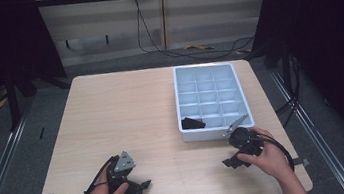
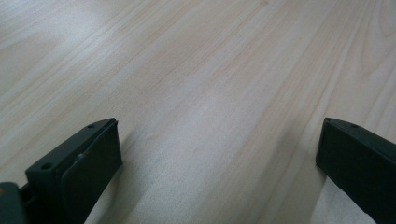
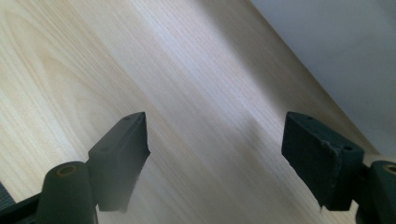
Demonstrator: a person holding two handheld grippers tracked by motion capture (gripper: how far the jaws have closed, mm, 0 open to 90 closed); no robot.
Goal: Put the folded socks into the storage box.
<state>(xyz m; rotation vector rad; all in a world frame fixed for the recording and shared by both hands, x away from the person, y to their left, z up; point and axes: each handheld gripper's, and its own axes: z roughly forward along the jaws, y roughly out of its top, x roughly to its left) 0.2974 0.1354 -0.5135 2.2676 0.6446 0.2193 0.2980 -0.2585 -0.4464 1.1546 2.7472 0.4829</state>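
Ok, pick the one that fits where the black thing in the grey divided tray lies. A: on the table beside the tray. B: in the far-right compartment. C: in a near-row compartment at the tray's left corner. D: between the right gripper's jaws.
C: the black thing lies inside the divided tray, in its near row at the left corner.

Each hand holds a black gripper: the left gripper [image 1: 139,185] and the right gripper [image 1: 233,162]. Both have a grey three-cornered plate on top, a black cable and small screw holes.
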